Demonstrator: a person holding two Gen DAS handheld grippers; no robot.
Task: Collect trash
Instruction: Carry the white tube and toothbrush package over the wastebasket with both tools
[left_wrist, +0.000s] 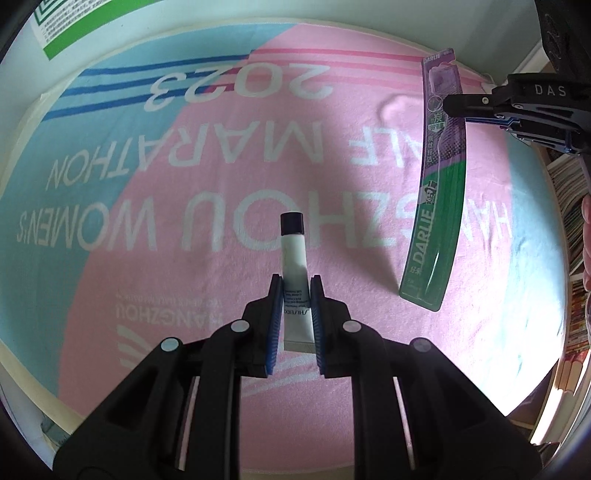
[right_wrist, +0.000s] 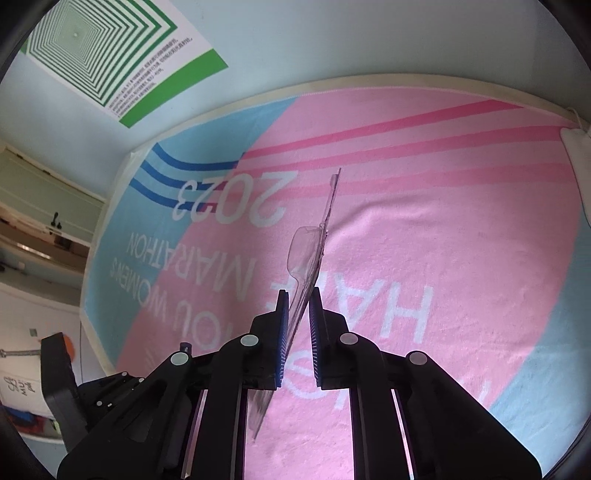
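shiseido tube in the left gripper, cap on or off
On. The white tube is clamped between the left gripper fingers, and its dark cap sits on the far end, pointing away from the camera above the pink towel.

Tube's (left_wrist: 294, 280) small print illegible.

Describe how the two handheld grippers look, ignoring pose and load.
Both match: the left gripper and right gripper have matte black angular bodies, ribbed blue pads inside each finger, and round pale grey discs at the linkage joints. White "DAS" lettering marks the right one's side.

Tube (left_wrist: 294, 273) left of toothbrush pack (left_wrist: 436, 192) (above towel (left_wrist: 184, 221)).
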